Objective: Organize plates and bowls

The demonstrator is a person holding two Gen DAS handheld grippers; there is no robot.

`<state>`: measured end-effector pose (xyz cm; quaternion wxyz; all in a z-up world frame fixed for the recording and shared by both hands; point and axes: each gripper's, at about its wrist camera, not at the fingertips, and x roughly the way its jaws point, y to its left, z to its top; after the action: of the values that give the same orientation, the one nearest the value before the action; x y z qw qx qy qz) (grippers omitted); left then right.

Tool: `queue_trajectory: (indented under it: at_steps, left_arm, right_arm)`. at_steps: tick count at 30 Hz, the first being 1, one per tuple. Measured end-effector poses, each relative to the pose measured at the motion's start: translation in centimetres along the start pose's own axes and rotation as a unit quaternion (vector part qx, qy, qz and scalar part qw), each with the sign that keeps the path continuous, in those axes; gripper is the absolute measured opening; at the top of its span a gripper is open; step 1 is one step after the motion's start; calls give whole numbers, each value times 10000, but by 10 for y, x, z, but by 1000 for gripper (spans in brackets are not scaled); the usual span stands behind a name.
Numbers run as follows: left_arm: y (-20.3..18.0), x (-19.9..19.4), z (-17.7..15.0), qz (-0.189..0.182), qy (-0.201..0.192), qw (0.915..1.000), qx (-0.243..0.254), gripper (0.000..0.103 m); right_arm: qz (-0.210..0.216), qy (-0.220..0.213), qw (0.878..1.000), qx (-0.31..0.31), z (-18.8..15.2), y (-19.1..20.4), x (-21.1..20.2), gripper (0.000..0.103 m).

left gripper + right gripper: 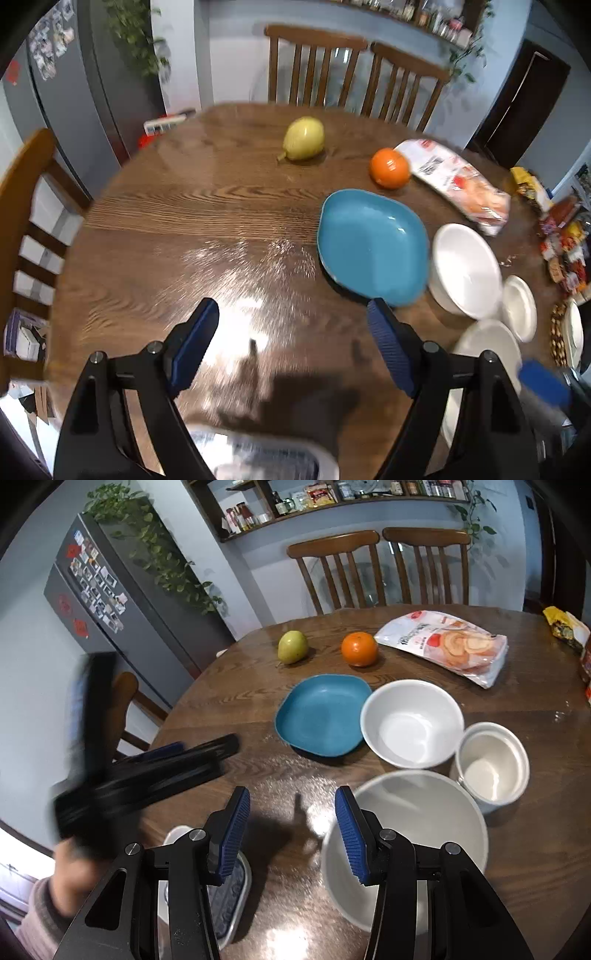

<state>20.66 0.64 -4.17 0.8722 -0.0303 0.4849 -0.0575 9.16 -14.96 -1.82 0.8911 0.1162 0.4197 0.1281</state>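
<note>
My right tongs point(291, 834) gape empty beside the big bowl point(417, 834), nearer it than my wide-open, empty left tongs point(291, 343).

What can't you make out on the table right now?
- Patterned tray: right wrist view, mostly behind the right claw; left wrist view, cut off by the bottom edge.
- Left claw: motion-blurred in the right wrist view.
- Snack packets: left wrist view, edge-distorted, labels unreadable.
</note>
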Motion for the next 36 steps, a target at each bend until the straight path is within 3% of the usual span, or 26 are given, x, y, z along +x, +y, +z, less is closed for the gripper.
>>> queue_trajectory:
  at_steps: [7,10,15,19,26,36]
  left_arm:
    - [2,76,28,60,696,9972,-250,50]
    - [-1,90,36,-67,807,9967,-111,28]
    - [-12,88,35,-56,933,9941,556,10]
    - [-3,77,18,189,964,9894,1071,10]
    - [29,49,-21,34,1162,9801,1609,11]
    - [56,33,-50,-321,1281,9782,1605,11]
  right_arm:
    - [-111,220,9997,11,7,-6,29,49]
    - [-169,309,9994,-23,9,-10,40,49]
    - [-285,450,9985,-96,11,-13,55,48]
    - [-246,548,9980,-219,12,-8,62,48]
    - [-122,845,9953,-454,11,8,86,49]
    - [-912,1291,9776,-1393,7,39,134,49]
